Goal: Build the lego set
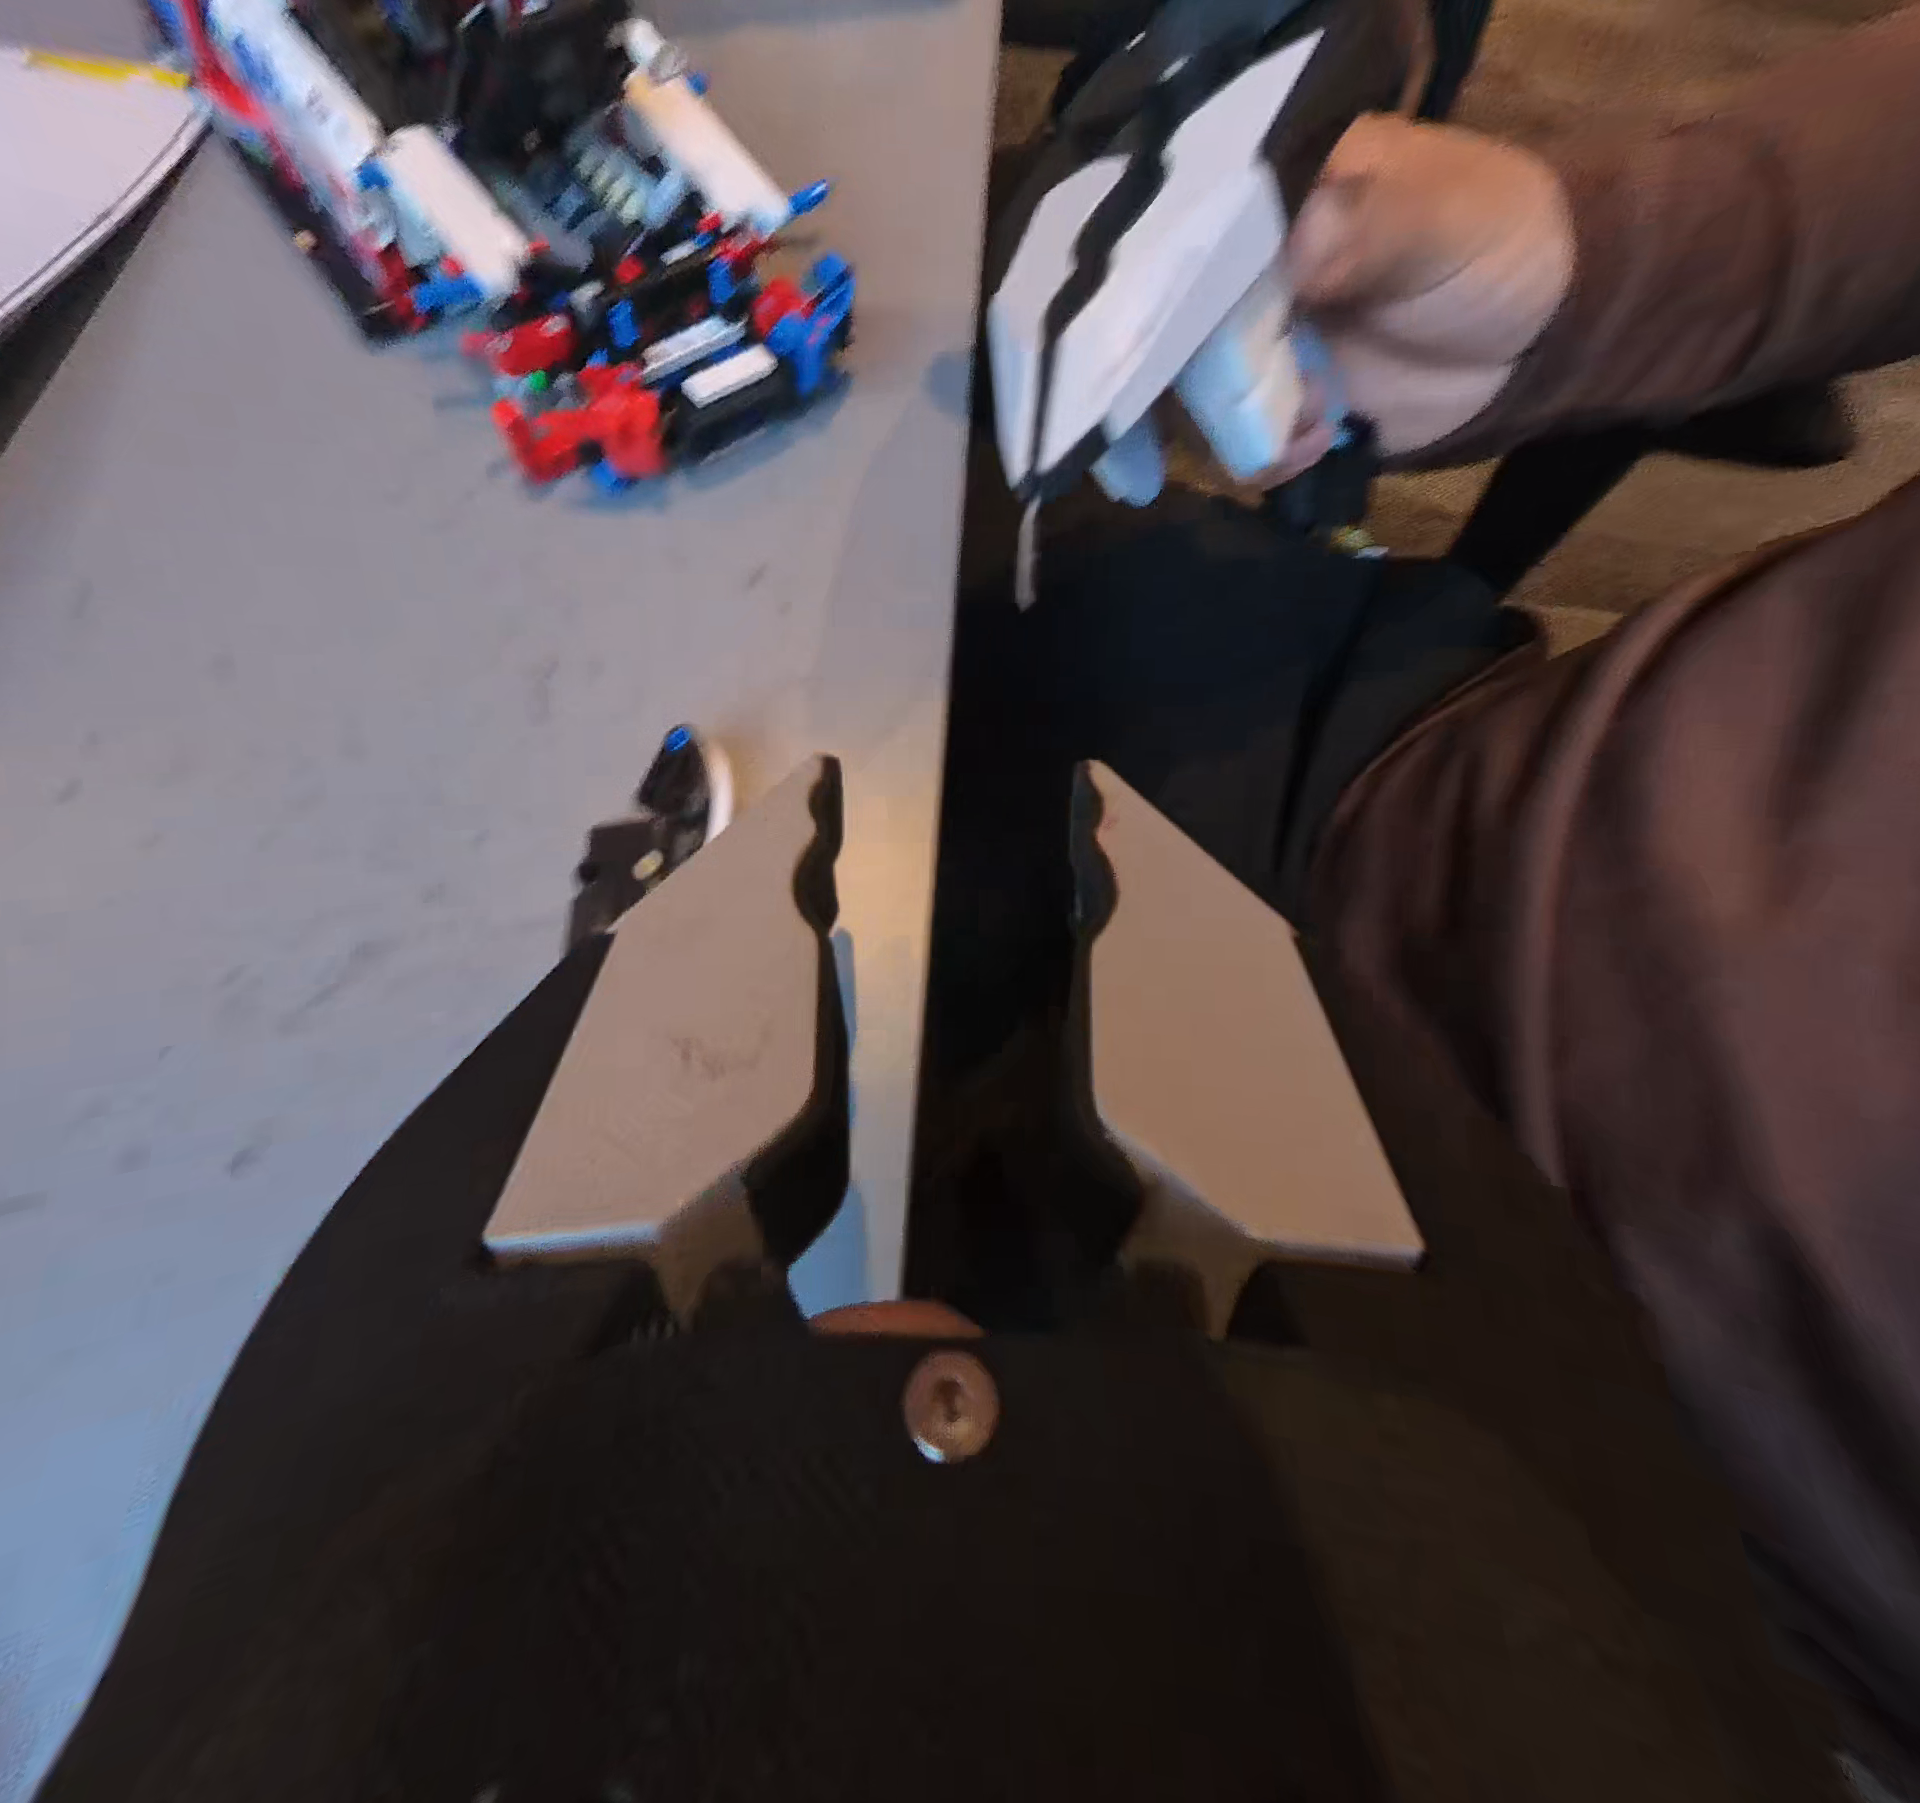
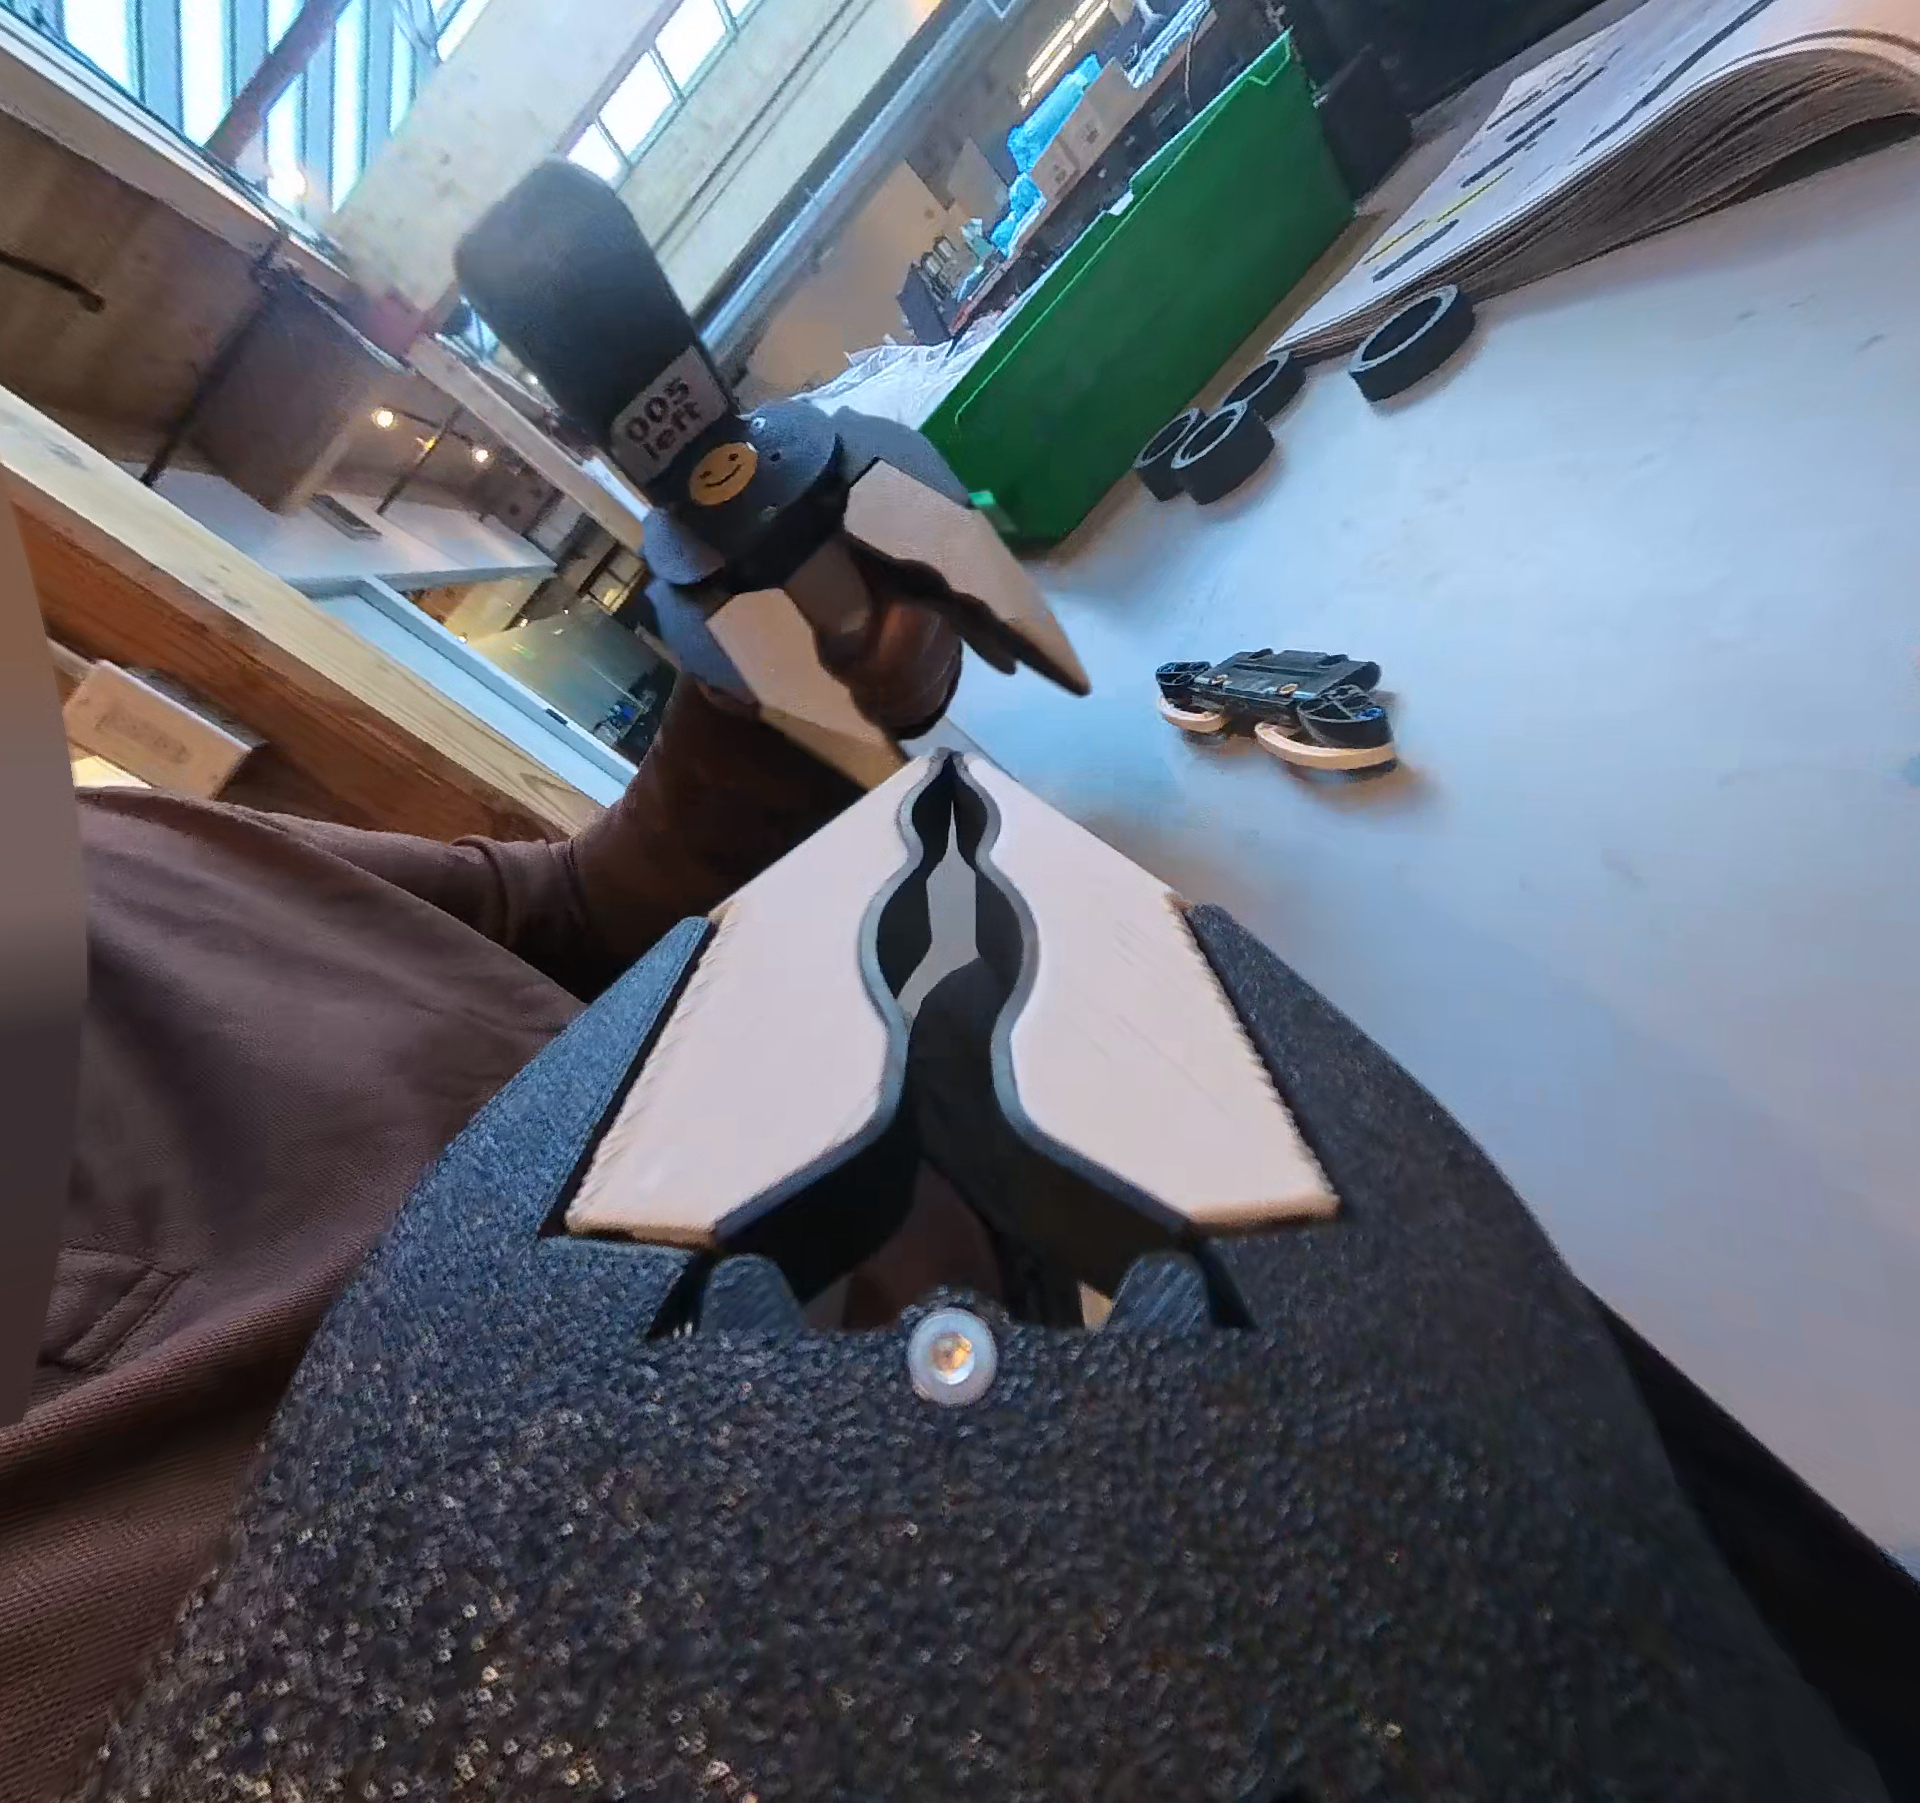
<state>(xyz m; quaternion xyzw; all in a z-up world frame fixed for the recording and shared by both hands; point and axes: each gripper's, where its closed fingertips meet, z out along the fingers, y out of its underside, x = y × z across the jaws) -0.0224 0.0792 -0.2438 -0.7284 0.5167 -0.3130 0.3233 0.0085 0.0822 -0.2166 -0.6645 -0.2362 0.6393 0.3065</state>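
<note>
Hanging over the near edge of the grey table (image 1: pixel 312 818), the left gripper (image 1: pixel 956 787) has its two fingers well apart and holds nothing; the table edge runs up the frame between them. In the right wrist view the right gripper (image 2: pixel 953 766) has its fingertips pressed together, with only the wavy gaps lower down between the pads, and nothing is clamped there. It points toward the table edge and is not over the table itself.

In the left wrist view, a small black lego piece (image 1: pixel 665 818) with a blue pin and a white curved part lies just beside the left finger, partly hidden by it. In the right wrist view the same small assembly (image 2: pixel 1278 709) lies flat on the table at centre right, its long axis almost level in the frame, with open grey surface all around it.

The large red, blue and white lego model (image 1: pixel 520 226) stands in the upper left of the left wrist view, well apart from the gripper, its long axis going diagonally from upper left to lower right. Four black tyres (image 2: pixel 1413 340) and an open instruction booklet (image 2: pixel 1662 91) lie at the upper right of the right wrist view.
</note>
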